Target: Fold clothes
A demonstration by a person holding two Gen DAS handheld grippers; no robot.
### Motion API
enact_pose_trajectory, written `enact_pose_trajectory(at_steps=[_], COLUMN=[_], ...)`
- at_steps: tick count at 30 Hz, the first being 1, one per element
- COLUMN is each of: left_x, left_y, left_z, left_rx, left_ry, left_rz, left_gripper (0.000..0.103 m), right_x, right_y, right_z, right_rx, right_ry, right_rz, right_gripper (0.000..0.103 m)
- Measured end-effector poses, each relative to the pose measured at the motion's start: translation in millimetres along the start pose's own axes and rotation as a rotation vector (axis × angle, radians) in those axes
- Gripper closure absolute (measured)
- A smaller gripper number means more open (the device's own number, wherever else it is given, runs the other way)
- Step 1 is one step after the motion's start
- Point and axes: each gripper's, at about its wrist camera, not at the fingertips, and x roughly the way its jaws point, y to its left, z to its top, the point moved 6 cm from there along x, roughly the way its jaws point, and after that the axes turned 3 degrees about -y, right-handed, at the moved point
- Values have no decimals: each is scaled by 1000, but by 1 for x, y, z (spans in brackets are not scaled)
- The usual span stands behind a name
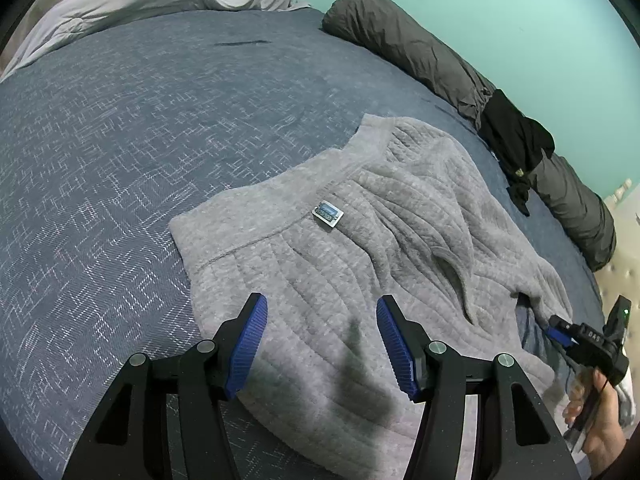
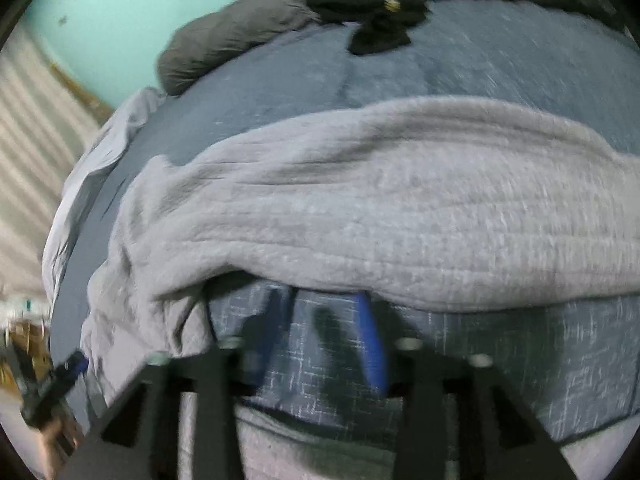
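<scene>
Item 1, L gripper (image 1: 320, 344): your jaws are released, hovering over the near hem of the grey sweater (image 1: 360, 240). Item 2, R gripper (image 2: 320, 344): jaws apart at the sweater's edge, nothing pinched yet. Sweater lies on the blue bedspread (image 1: 100, 160), partly gathered; folds not finished, black garment (image 1: 516, 144) untouched.

**Colours and patterns on the bed**

Pale grey sweater (image 1: 360, 264), quilted in curving ribbed lines; small blue-and-silver label (image 1: 328, 213) at its neck; dark blue bedspread (image 1: 100, 152) flecked all over with broken white crosshatch strokes; light grey sheet (image 1: 140, 0) bunched at the far edge; charcoal bolster (image 1: 408, 44); black garment (image 1: 516, 140); mint green wall (image 1: 500, 12); black left gripper (image 1: 320, 344) with ridged blue pads (image 1: 248, 352).
</scene>
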Motion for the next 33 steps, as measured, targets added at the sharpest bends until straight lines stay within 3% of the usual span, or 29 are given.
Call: enact_pose_trajectory(at_steps=[4,6,10,11,23,26,29,33], left_x=[0,1,0,0,0,1,2,3], left_y=[0,-2,-1,-1,-2,-3,-4,-6], left_z=[1,2,2,2,2,2,2,6], left_rx=[2,8,7,7,5,9,9,13], left_ry=[1,3,2,2,1,4,5,1], left_rz=[-1,-1,0,0,-1,-5,-6,-6], left_gripper=[42,42,42,42,42,42,42,42], right_x=[6,9,8,5,-20,-15,-21,-43], right_y=[-20,-24,-23,-21,-22,-23,-25,8], right_z=[3,4,9,10,7,1,-1,22], right_rx=[148,164,118,101,-43,-81,-86,-194], right_ry=[-22,-31,-48,-53,-39,26,80,0], right_rz=[-8,-14,-44,-43,-33,-41,-102,-96], right_gripper=[58,59,96,98,101,100,99,98])
